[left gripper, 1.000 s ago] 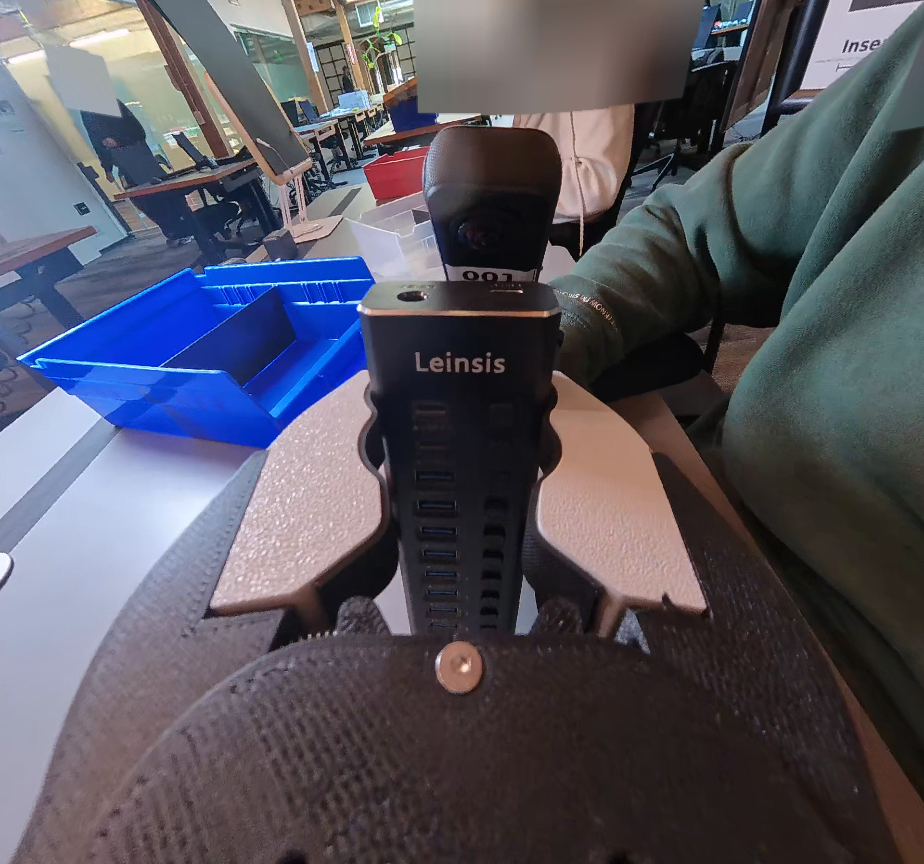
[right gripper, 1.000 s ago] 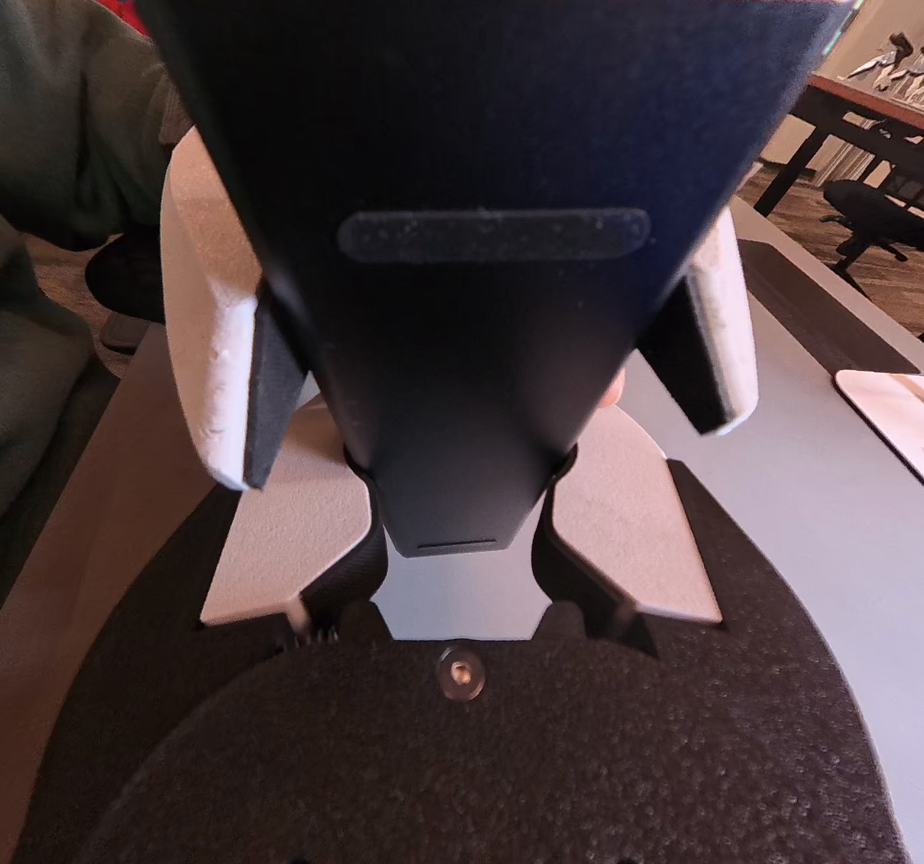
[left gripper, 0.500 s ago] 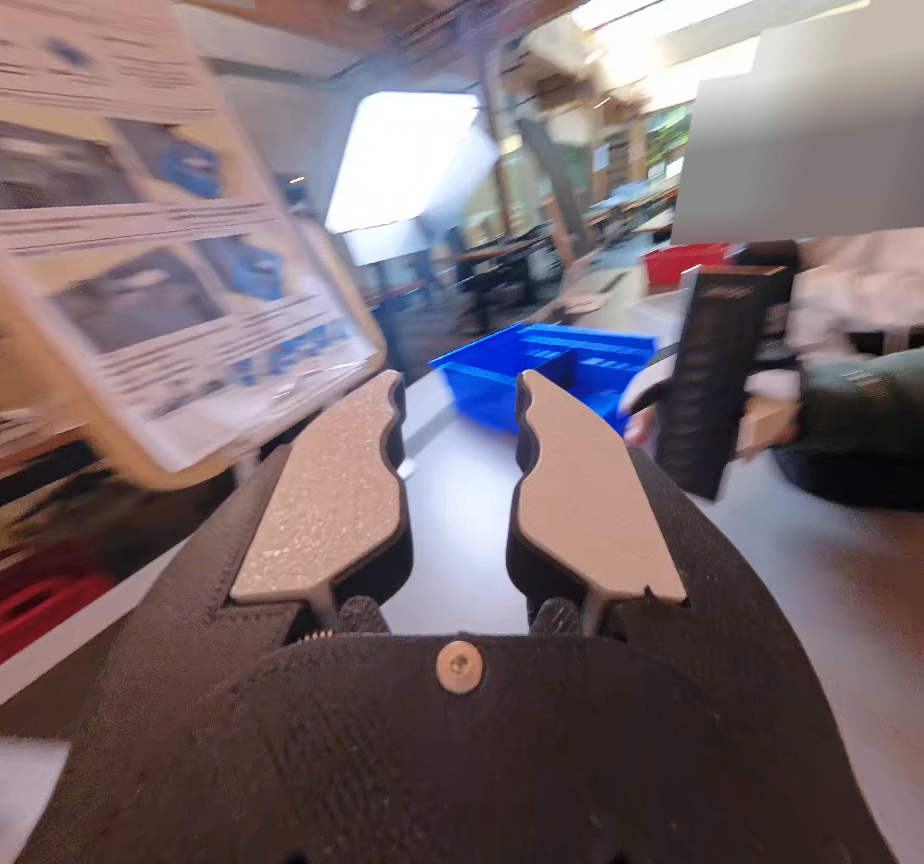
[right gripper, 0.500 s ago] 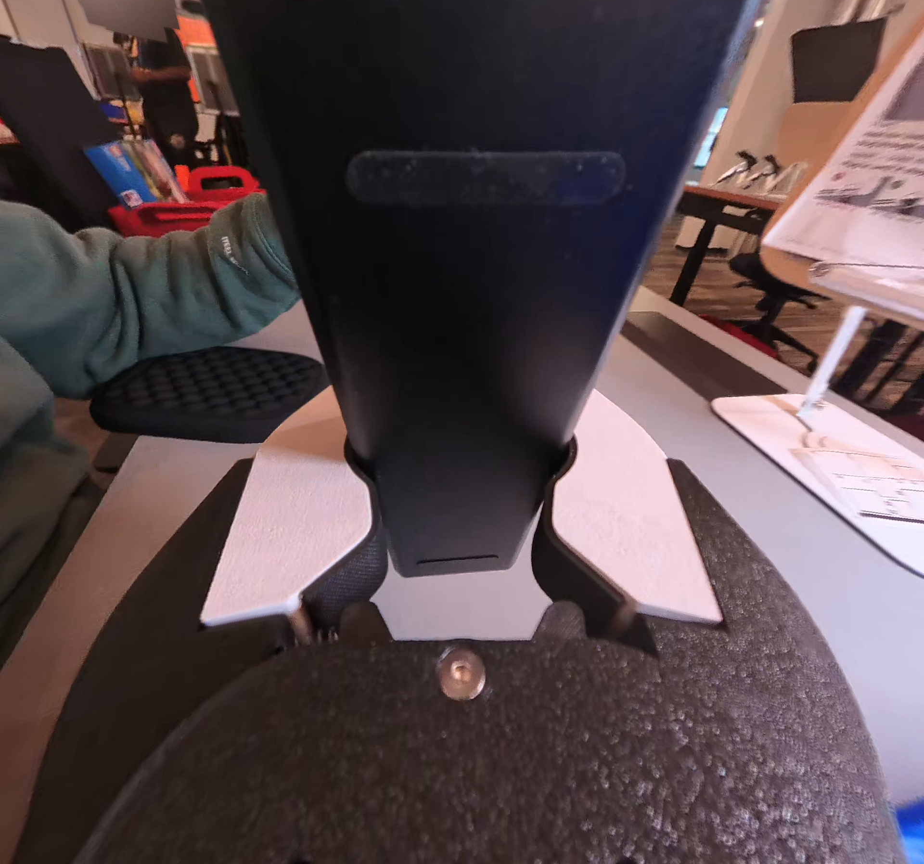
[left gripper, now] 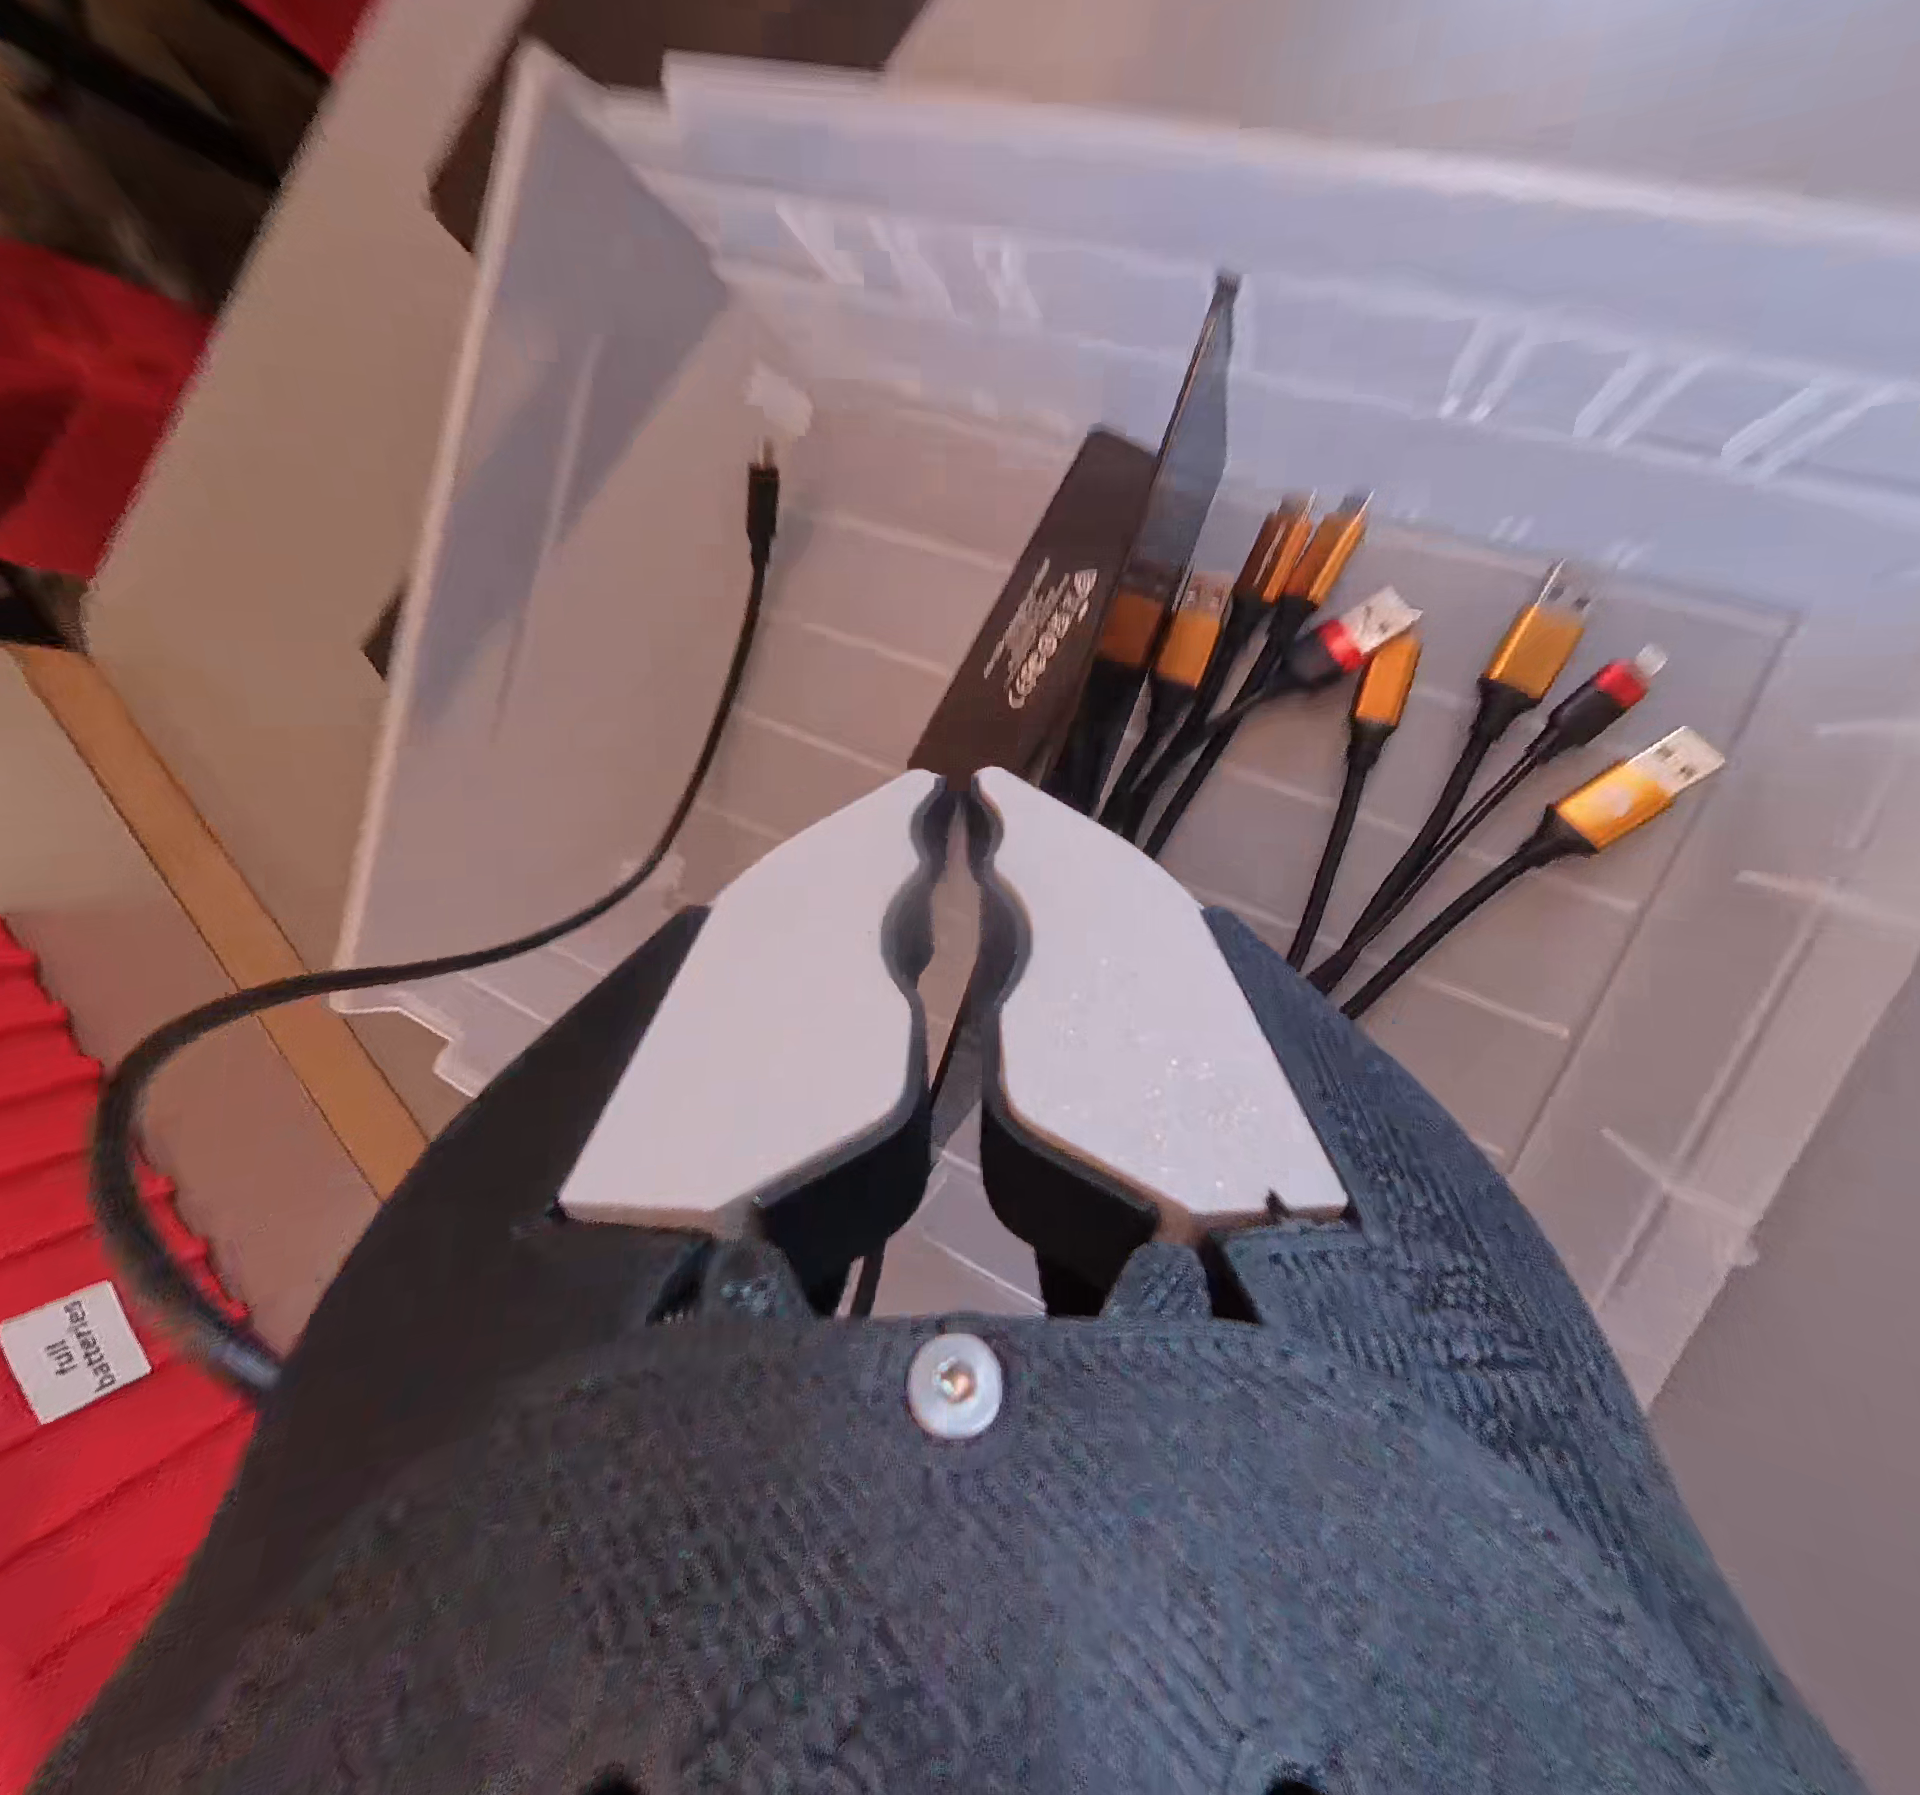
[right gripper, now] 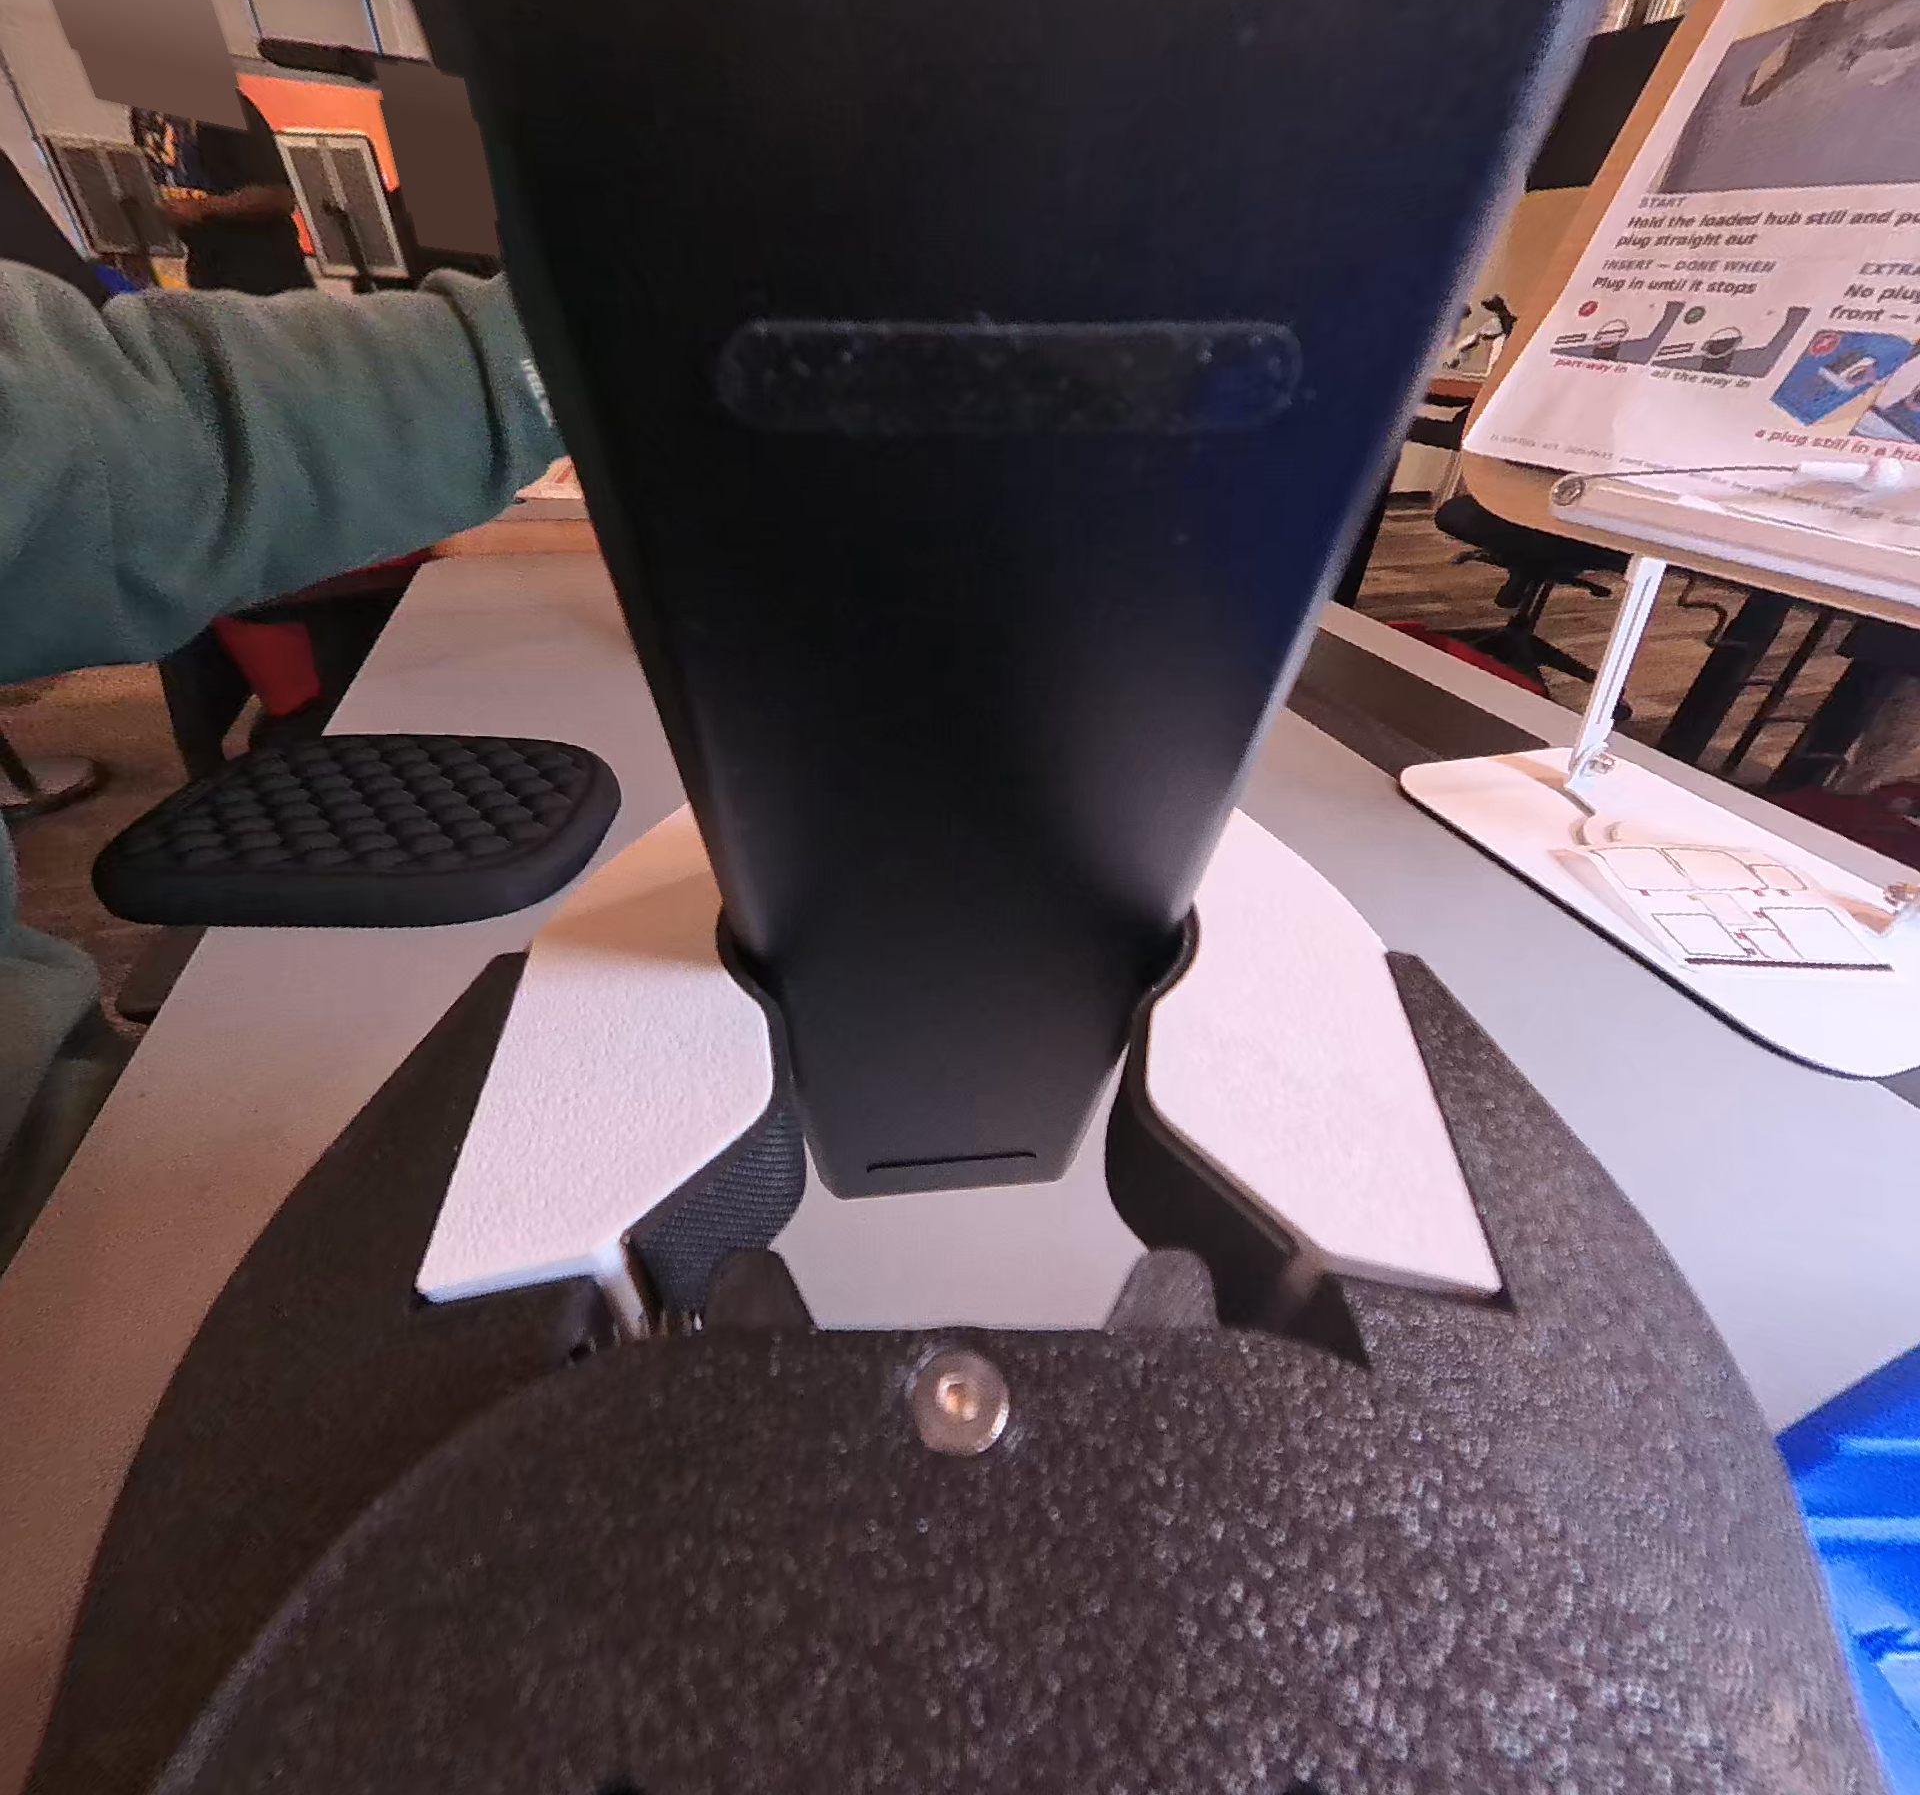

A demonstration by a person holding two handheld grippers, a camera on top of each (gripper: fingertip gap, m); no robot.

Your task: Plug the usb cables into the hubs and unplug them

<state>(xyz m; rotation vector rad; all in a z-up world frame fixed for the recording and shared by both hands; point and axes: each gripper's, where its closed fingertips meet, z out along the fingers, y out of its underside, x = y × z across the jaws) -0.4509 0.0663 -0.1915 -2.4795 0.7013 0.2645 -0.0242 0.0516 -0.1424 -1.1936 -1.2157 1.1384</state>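
Black hub [right gripper: 997, 498] clamped btwn right fingers [right gripper: 1288, 1070]; left fingers [left gripper: 769, 1018] near-closed, empty, above cables [left gripper: 1444, 810].

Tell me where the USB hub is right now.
The black USB hub fills the middle of the right wrist view, standing upright in the right claw, above the grey table.

Inside the clear plastic bin [left gripper: 1558, 228], orange-headed USB cables [left gripper: 1382, 706] fan across the right half, a black hub [left gripper: 1049, 633] leaning beside them — bare floor lies left, crossed by one black cable [left gripper: 717, 717]. Elsewhere, a document stand [right gripper: 1704, 872] crowds the grey table [right gripper: 1558, 1070] — open tabletop left.
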